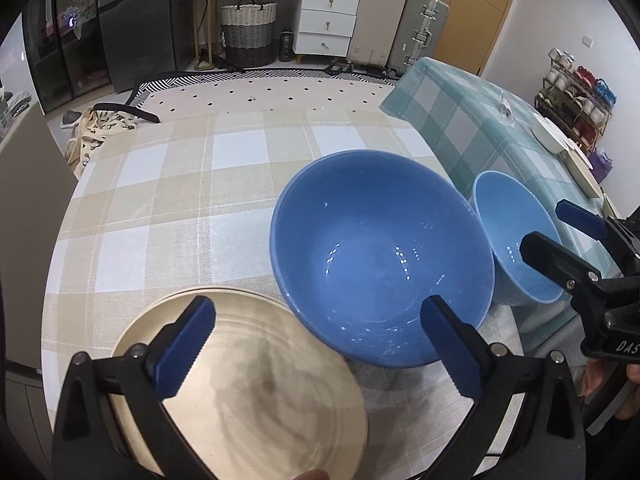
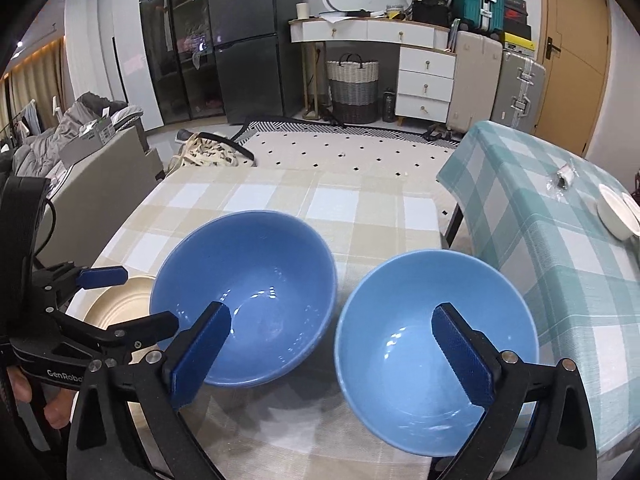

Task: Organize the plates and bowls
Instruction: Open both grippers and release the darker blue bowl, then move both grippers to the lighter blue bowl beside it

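Observation:
A dark blue bowl (image 1: 380, 248) (image 2: 244, 292) stands upright on the beige checked table. To its left lies a cream plate (image 1: 248, 392) (image 2: 120, 304), and to its right stands a lighter blue bowl (image 1: 516, 240) (image 2: 420, 360). My left gripper (image 1: 316, 320) is open and empty, one finger over the plate and the other over the dark bowl's near rim. My right gripper (image 2: 332, 316) is open too, straddling the gap between the two bowls and holding nothing. Each gripper also shows in the other's view, the right gripper (image 1: 556, 228) and the left gripper (image 2: 136, 300).
A second table with a teal checked cloth (image 2: 560, 264) adjoins on the right, carrying white dishes (image 2: 616, 212) (image 1: 552, 136) and a small wrapped item (image 2: 562, 178). The beige cloth (image 1: 200, 184) stretches bare beyond the bowls. A patterned bag (image 2: 208, 152) lies past the far edge.

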Motion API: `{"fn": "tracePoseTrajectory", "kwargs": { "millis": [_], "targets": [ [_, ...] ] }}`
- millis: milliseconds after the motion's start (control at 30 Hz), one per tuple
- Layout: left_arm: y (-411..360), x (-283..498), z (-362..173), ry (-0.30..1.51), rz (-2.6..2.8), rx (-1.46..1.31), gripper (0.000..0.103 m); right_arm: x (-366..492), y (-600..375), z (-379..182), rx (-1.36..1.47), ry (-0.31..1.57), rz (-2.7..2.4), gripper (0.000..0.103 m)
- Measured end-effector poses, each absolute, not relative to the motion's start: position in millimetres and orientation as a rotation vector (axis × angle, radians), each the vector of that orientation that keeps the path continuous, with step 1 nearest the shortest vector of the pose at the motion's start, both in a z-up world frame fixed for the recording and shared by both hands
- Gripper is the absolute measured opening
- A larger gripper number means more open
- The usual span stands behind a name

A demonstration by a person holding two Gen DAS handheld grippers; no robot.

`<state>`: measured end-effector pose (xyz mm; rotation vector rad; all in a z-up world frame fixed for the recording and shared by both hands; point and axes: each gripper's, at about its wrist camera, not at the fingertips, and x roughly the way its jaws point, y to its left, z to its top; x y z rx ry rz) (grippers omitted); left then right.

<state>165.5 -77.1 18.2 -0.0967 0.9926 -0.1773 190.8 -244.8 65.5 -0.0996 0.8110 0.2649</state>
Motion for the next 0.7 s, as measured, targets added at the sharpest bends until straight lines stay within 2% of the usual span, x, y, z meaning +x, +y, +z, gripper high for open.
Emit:
{"fn": "tracePoseTrajectory", "kwargs": {
  "millis": [533, 633, 700],
  "targets": [
    [-117, 161, 35, 0.940, -0.283, -0.118, 0.102, 181, -316, 86, -0.058, 0.775, 0.142, 0.102],
    [-127, 159, 37, 0.935, -0.329, -0.130, 0.100, 178, -327, 85, -0.058, 0.773, 0.122, 0.102],
    [-136, 157, 39, 0.930, -0.363, -0.130, 0.093, 177, -334, 84, -0.048, 0.771, 0.114, 0.102]
  ]
}}
